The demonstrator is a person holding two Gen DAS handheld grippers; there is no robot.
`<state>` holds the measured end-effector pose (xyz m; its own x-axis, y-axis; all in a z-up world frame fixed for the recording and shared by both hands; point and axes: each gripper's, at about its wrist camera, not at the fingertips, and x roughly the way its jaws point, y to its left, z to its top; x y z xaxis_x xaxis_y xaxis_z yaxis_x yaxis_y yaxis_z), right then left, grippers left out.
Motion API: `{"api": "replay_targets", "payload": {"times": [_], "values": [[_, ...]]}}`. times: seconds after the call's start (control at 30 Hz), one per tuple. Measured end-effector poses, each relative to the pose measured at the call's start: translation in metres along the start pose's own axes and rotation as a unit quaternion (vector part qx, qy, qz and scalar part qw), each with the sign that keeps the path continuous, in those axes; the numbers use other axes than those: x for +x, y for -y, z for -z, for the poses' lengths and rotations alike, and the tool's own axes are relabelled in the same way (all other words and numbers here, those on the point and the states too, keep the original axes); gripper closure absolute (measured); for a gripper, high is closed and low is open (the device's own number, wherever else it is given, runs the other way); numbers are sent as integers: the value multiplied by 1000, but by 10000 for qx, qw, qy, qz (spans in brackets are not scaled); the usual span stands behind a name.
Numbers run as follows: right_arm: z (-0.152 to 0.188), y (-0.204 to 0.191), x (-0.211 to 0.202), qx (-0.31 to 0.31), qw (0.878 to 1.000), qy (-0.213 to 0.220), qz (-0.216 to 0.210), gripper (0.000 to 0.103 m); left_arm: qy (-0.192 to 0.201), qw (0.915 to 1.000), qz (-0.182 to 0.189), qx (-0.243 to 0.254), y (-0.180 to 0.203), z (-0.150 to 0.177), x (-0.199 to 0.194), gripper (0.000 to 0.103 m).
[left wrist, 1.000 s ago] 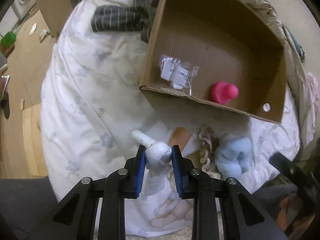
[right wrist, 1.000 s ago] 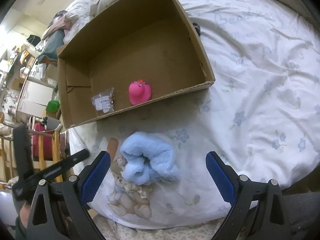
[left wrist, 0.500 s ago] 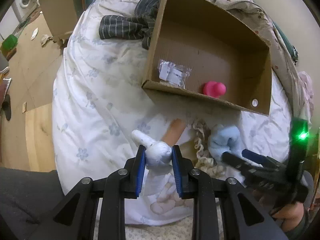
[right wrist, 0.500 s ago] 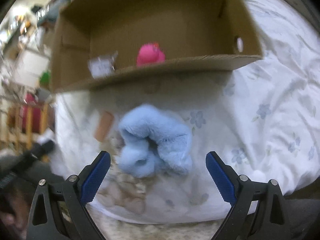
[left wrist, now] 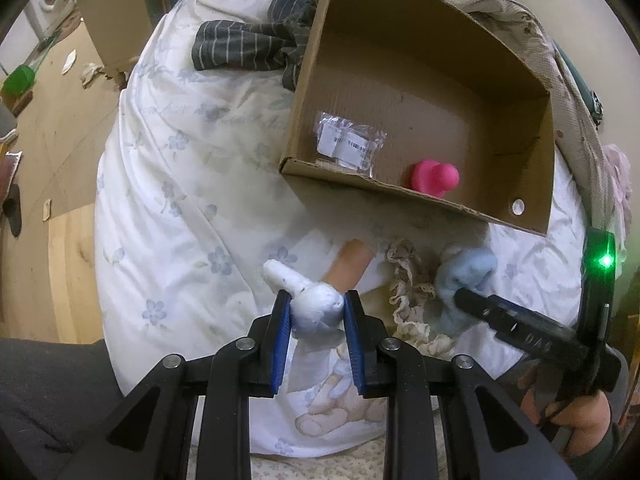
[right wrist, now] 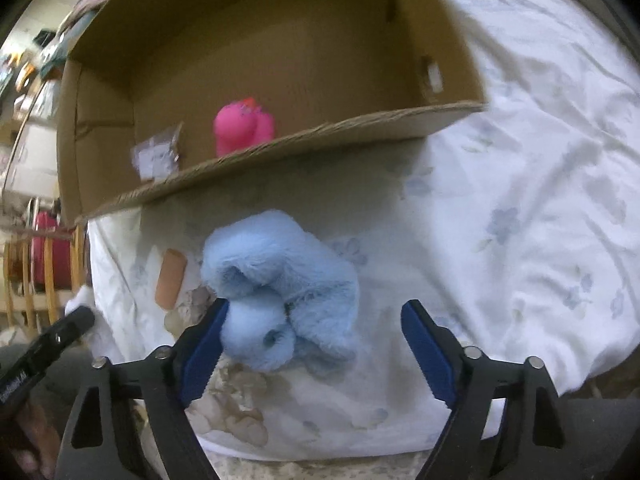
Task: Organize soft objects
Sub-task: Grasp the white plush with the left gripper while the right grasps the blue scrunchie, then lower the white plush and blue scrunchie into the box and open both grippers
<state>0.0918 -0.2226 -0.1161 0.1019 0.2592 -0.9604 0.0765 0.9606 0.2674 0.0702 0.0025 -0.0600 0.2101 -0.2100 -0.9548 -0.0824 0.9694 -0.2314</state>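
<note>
Gripper on the left (left wrist: 316,312) is pinching a white sock (left wrist: 308,300), its blue pads (left wrist: 282,336) pressing into the bundle from both sides while the sock's loose end is sticking out to the far left. Gripper on the right (right wrist: 316,344) is spreading wide around a fluffy blue sock (right wrist: 280,288); its left pad (right wrist: 204,344) is touching the blue fluff, while the right pad is standing well apart from it, so nothing is being squeezed there.

Both socks are sitting near the front edge of the bed (left wrist: 180,184), on a white floral cover that is dropping away just below the grippers. A cardboard box (left wrist: 420,200) is lying open on the bed just beyond them, its near wall rising between the socks and the box floor. Inside, a pink rubber duck (left wrist: 434,176) is resting close to that near wall, with a clear plastic packet (left wrist: 348,146) to its left; the packet is carrying a white label with a barcode, too small to read. Most of the box floor behind them is showing bare cardboard.

Between the two socks, a tan sock (left wrist: 348,268) and a cream frilled cloth (left wrist: 408,292) are lying on the cover. A striped dark garment (left wrist: 248,46) is bunching against the box's far left corner. Left of the bed, wooden floor (left wrist: 52,128) is showing. White lettering on the right gripper's black body in the left wrist view is too blurred to read.
</note>
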Motion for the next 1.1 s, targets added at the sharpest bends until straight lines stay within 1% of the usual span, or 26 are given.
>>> {"api": "replay_targets", "payload": {"times": [0.03, 0.07, 0.1, 0.13, 0.17, 0.23, 0.3, 0.47, 0.53, 0.6, 0.67, 0.77, 0.83, 0.93, 1.03, 1.1], "values": [[2, -2, 1, -116, 9999, -56, -30, 27, 13, 10000, -25, 22, 1, 0, 0, 80], [3, -6, 4, -258, 9996, -114, -45, 49, 26, 10000, -51, 42, 2, -1, 1, 80], [-1, -12, 7, -334, 9993, -164, -66, 60, 44, 9999, -88, 57, 2, -1, 1, 80], [-1, -13, 8, -400, 9990, -200, -64, 66, 55, 9999, -110, 63, 2, -1, 1, 80], [3, -15, 9, -446, 9989, -152, -68, 76, 58, 9999, -121, 59, 1, -1, 1, 80], [4, -14, 4, -471, 9988, -77, -144, 83, 59, 9999, -128, 28, -2, -1, 1, 80], [5, -14, -4, -472, 9984, -5, -324, 86, 91, 9999, -142, -18, -4, -2, -1, 80], [15, -10, -33, -440, 9965, 242, -671, 86, 244, 9995, -166, -100, -11, -1, -9, 80], [18, -7, -48, -402, 9947, 353, -881, 86, 345, 9992, -185, -91, -13, 0, -17, 80], [23, -3, -66, -328, 9914, 468, -1180, 86, 456, 9988, -160, -112, -15, 1, -28, 80], [29, -4, -81, -268, 9854, 632, -1557, 86, 537, 9984, -116, -138, -15, 1, -37, 80], [33, -9, -106, -415, 9764, 940, -1901, 86, 734, 9972, -27, -120, -11, -1, -55, 80], [32, -8, -125, -447, 9713, 1143, -2038, 86, 857, 9963, 10, -70, -6, -5, -66, 80], [24, -4, -148, -496, 9678, 1353, -2062, 86, 1026, 9947, 95, -4, 1, -13, -83, 80], [16, -1, -169, -568, 9628, 1552, -2138, 86, 1184, 9926, 196, 167, 13, -24, -96, 80], [7, 1, -178, -590, 9587, 1654, -2237, 86, 1202, 9911, 403, 414, 24, -34, -100, 80]]}}
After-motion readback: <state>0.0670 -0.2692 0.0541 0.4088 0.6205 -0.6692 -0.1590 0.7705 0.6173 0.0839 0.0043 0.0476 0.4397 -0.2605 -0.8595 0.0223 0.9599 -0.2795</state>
